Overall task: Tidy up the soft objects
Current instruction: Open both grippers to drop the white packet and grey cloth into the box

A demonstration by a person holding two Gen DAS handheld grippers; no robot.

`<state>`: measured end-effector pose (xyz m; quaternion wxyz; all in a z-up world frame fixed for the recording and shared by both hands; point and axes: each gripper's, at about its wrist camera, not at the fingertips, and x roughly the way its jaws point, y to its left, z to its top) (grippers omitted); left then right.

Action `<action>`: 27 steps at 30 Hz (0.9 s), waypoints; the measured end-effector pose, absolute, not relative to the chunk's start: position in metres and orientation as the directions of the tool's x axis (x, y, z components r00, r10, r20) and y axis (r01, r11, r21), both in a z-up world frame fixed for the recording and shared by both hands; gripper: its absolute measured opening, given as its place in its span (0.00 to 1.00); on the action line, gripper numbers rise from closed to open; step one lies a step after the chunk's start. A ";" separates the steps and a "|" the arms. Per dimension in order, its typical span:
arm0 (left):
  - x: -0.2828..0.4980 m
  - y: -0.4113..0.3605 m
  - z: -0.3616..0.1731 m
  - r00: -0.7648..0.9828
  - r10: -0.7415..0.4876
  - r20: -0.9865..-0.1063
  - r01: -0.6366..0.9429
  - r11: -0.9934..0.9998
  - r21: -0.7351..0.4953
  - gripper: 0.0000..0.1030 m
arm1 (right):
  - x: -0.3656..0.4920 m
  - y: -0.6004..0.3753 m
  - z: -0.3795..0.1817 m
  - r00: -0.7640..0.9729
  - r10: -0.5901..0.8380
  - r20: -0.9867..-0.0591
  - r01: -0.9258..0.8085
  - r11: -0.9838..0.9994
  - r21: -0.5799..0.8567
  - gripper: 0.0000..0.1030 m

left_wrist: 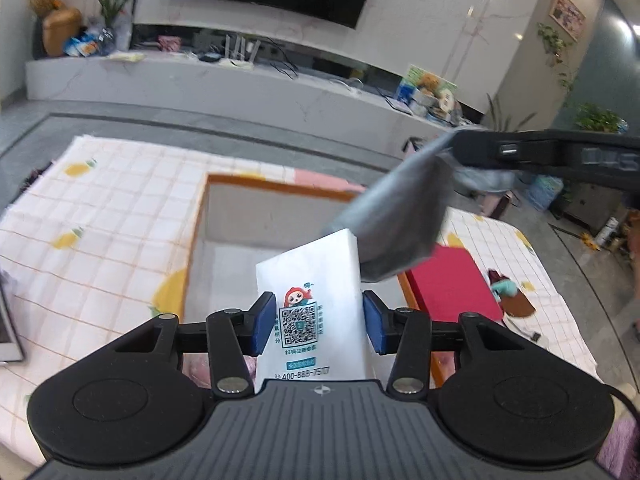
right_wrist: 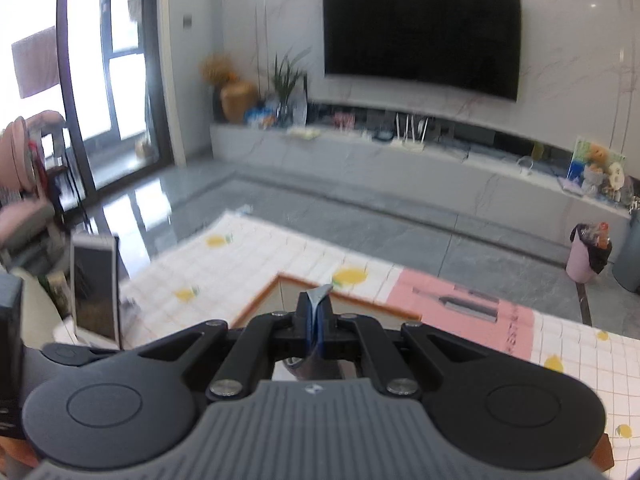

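From the left wrist camera, the left gripper (left_wrist: 318,322) pointed down toward an open box (left_wrist: 280,190) with an orange rim, standing on a checked, lemon-printed tablecloth (left_wrist: 112,216). Its jaws stood about half open with a white tissue pack (left_wrist: 316,292) between the blue pads (left_wrist: 264,322); the left pad lay against the pack's edge, while a thin gap seemed to show at the right one, so whether they pressed on it could not be told. The pack's lower end was cut off by the gripper body. The right gripper (left_wrist: 460,148) reached in from the right edge, side on and blurred, with a grey cloth (left_wrist: 400,220) hanging from its tip over the box's right side and overlapping the pack's top corner. A red board (left_wrist: 452,284) lay just beside the box.

From the right wrist camera, the right gripper (right_wrist: 316,314) angled down over the box's near corner (right_wrist: 280,280). Its jaws were fully closed on a fold of the grey cloth (right_wrist: 320,294), only a sliver of which showed above the pads; the rest hung hidden beneath the gripper body. The picture was smeared by motion. A phone (right_wrist: 96,288) stood propped at the left.
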<state>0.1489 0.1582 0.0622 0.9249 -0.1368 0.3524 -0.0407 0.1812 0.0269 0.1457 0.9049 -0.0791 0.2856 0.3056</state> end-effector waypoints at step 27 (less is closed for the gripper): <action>0.182 0.151 -0.029 0.551 -0.063 -0.832 -0.084 0.988 -0.130 0.66 | 0.273 0.082 -0.012 0.501 0.147 -0.853 -0.646 0.720 -0.255 0.00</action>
